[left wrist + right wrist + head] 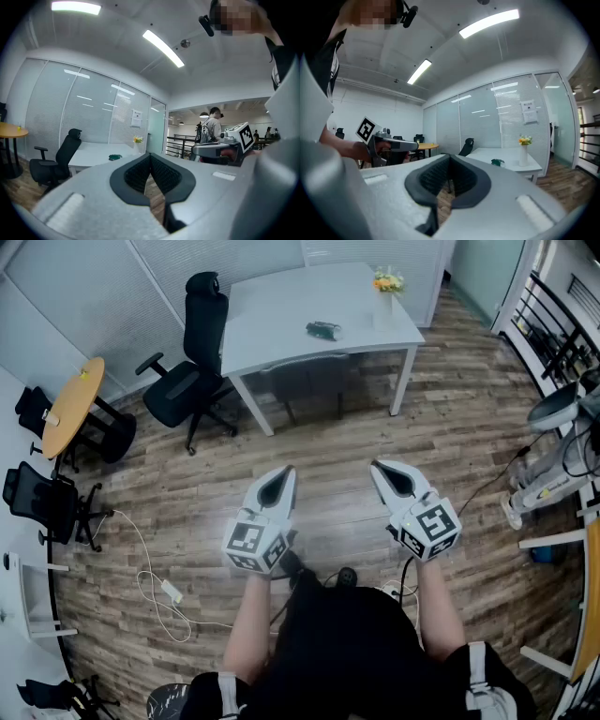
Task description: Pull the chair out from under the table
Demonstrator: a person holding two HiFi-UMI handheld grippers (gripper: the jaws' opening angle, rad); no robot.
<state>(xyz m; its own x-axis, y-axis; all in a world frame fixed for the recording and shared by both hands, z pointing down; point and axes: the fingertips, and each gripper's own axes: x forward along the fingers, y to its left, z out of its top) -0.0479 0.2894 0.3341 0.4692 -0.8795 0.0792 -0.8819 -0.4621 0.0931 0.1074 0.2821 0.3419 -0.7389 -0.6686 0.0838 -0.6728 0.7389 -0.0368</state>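
Observation:
A grey chair (pixel 306 379) stands tucked under the front edge of the white table (pixel 281 306) at the far side of the room. A black office chair (pixel 190 367) stands at the table's left end. My left gripper (pixel 286 474) and right gripper (pixel 377 468) are held side by side over the wood floor, well short of the table, both pointing at it. Each is shut with nothing between its jaws. The left gripper view shows its shut tips (pixel 150 157) with the table (pixel 96 153) beyond; the right gripper view shows its shut tips (pixel 449 159) and the table (pixel 506 158).
A dark green object (pixel 323 330) and a vase of flowers (pixel 387 281) sit on the table. A round wooden table (pixel 70 404) with black chairs stands at the left. A white cable (pixel 155 592) lies on the floor. White equipment (pixel 553 470) and a railing are at the right.

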